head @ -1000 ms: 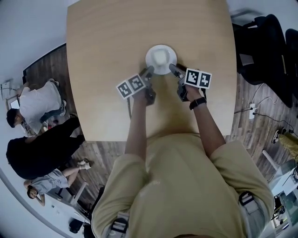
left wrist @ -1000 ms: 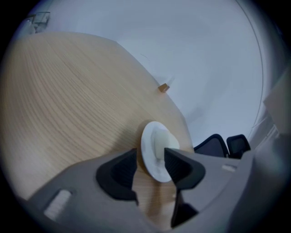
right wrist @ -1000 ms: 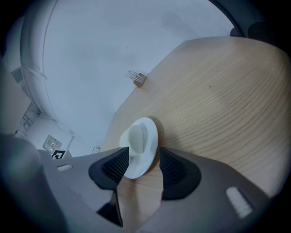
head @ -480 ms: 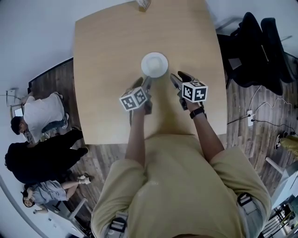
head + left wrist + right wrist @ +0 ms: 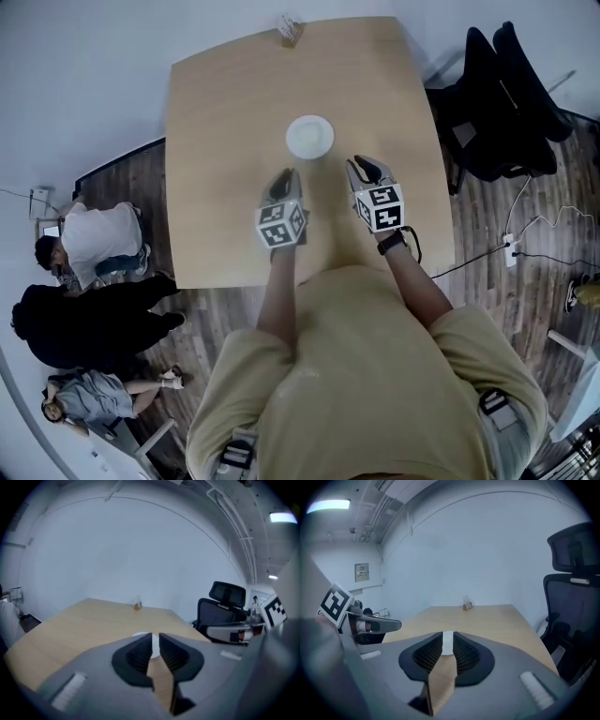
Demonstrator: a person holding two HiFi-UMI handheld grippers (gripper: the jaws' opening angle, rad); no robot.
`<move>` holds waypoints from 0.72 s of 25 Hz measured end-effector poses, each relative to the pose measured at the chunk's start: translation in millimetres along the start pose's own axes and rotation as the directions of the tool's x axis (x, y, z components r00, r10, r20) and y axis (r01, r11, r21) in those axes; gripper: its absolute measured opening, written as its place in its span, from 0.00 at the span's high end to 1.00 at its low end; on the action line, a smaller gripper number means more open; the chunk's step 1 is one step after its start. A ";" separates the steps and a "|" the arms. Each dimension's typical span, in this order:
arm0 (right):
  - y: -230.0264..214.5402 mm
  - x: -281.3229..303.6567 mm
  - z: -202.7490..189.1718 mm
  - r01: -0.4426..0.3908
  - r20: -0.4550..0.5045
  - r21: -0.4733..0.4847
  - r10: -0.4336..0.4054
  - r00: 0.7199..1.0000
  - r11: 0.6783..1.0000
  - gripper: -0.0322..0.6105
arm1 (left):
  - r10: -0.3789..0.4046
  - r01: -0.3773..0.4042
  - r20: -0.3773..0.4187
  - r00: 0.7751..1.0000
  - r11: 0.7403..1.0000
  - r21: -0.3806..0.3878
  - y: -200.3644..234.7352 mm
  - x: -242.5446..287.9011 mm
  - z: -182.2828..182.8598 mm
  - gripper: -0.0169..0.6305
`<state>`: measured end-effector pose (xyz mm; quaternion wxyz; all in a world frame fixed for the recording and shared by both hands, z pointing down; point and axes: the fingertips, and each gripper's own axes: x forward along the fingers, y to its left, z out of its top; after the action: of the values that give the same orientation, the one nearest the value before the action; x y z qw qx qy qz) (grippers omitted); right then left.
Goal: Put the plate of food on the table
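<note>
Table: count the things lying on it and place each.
2. A white plate near the table's middle and a small holder at its far edge. The person's arms could hide something at the near edge.

Bench (image 5: 220,159): plate (image 5: 309,137) on it, near centre, slightly toward 12 o'clock | small holder (image 5: 289,29) on bench at 12 o'clock edge, well behind plate | chairs (image 5: 497,103) beside bench at 3 o'clock | people (image 5: 89,272) on floor (image 5: 122,178) at 8 o'clock, well apart from plate
</note>
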<state>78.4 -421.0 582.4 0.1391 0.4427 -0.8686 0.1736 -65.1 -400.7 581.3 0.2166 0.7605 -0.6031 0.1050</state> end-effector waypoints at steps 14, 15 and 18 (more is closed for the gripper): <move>25.1 -67.4 30.2 0.087 0.210 -0.084 -0.068 0.975 0.993 0.94 | 0.051 -0.074 0.201 0.978 0.992 0.105 -23.7 -64.6 18.0 0.97; 25.5 -71.3 30.5 0.096 0.217 -0.087 -0.075 0.973 0.992 0.94 | 0.053 -0.079 0.214 0.975 0.990 0.116 -25.5 -68.4 18.5 0.97; 27.8 -80.4 29.2 0.105 0.231 -0.091 -0.082 0.970 0.990 0.94 | 0.055 -0.088 0.238 0.970 0.988 0.131 -30.1 -78.4 16.6 0.97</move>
<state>98.9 -360.2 519.3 0.0697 0.4924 -0.8647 0.0705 -57.4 -334.5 527.5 0.0862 0.7586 -0.6426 0.0646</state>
